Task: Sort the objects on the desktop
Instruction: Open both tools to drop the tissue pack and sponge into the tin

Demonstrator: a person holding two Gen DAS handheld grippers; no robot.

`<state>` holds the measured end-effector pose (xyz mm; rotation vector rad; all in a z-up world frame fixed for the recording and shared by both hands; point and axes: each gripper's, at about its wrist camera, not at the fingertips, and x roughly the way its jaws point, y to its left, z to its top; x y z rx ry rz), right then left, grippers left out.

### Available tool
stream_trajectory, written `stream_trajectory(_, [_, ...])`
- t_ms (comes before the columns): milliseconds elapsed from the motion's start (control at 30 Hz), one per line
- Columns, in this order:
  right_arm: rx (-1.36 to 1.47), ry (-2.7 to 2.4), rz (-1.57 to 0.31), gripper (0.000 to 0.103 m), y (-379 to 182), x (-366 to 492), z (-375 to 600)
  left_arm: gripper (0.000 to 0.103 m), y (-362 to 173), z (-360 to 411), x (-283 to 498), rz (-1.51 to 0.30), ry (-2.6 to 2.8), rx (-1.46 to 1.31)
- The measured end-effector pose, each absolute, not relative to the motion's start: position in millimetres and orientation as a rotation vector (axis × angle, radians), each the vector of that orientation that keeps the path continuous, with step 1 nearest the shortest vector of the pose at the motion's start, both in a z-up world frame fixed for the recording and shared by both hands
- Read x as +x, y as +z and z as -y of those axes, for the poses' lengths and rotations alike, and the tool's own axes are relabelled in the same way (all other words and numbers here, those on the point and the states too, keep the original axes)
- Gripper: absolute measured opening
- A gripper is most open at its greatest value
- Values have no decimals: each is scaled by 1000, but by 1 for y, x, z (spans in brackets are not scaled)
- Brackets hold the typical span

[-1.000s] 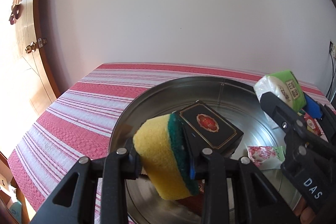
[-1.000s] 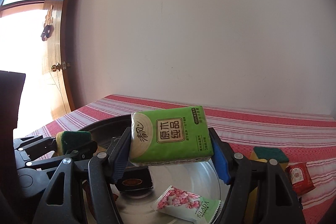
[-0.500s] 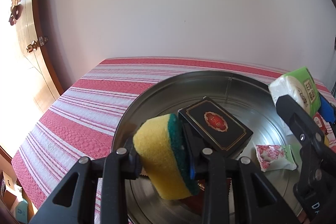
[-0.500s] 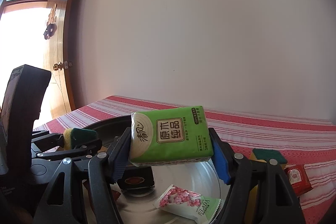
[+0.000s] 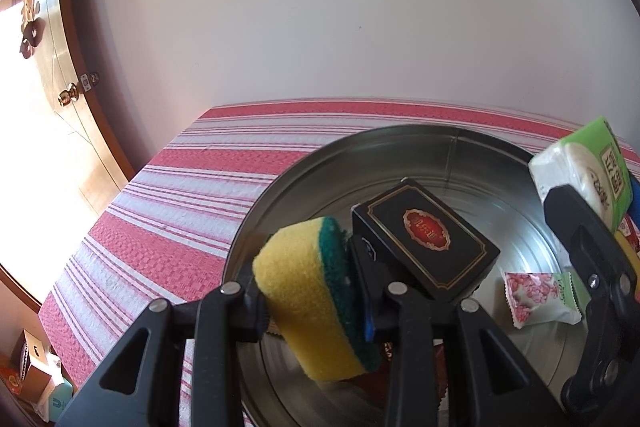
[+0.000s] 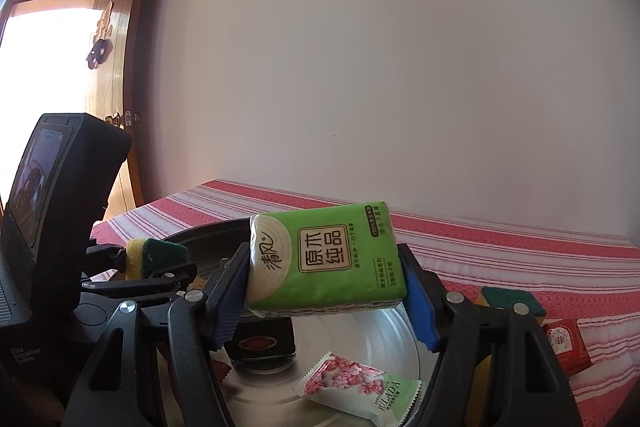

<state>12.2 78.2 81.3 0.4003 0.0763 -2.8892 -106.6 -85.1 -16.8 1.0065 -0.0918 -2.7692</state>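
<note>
Over the round metal tray (image 5: 452, 147), the left gripper (image 5: 308, 291) pinches a yellow-green sponge (image 5: 312, 303); the right gripper (image 6: 324, 295) clamps a green tissue pack (image 6: 324, 263). Each should be lowered before release, clear of the black box (image 5: 428, 239).

A room in a home; a red-and-white striped tablecloth (image 5: 168, 211) covers the table against a plain white wall (image 5: 320, 7); a wooden door (image 6: 116, 99) with brass knob (image 5: 67, 95) stands open to daylight.
</note>
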Motion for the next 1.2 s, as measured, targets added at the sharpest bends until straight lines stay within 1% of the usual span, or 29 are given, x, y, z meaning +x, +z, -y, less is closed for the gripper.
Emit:
stream_trajectory(233, [416, -2883, -76, 72, 81, 9, -80, 34, -16, 84, -110, 95, -2752, 1037])
stream_trajectory(267, [417, -2880, -76, 72, 81, 9, -79, 39, -16, 84, -111, 101, -2743, 1038])
stream_trajectory(300, [416, -2884, -74, 72, 80, 9, -80, 47, -15, 84, -111, 104, -2736, 1038])
stream_trajectory(333, [414, -2884, -68, 73, 80, 9, -81, 53, -14, 84, -111, 106, -2733, 1035])
stream_trajectory(400, [408, -2896, -42, 79, 80, 10, -84, 73, -12, 85, -110, 101, -2728, 1024])
stream_trajectory(433, [403, -2904, -21, 83, 81, 10, -87, 77, -11, 87, -109, 89, -2730, 1015])
stream_trajectory(467, [396, -2907, 0, 87, 81, 11, -90, 83, -10, 87, -108, 80, -2734, 1008])
stream_trajectory(500, [391, -2910, 18, 87, 82, 11, -92, 91, -9, 87, -107, 80, -2739, 1002])
stream_trajectory(567, [379, -2914, 42, 87, 83, 14, -95, 98, -6, 85, -104, 86, -2750, 982])
stream_trajectory(600, [370, -2919, 48, 87, 83, 15, -96, 99, -5, 84, -103, 90, -2755, 976])
stream_trajectory(833, [321, -2943, 7, 88, 86, 24, -91, 100, -6, 76, -102, 176, -2751, 945])
stream_trajectory(967, [294, -2954, 2, 88, 85, 28, -94, 102, -4, 77, -101, 172, -2752, 928])
stream_trajectory(1200, [255, -3030, 24, 88, 90, 35, -108, 102, 1, 73, -91, 181, -2784, 869])
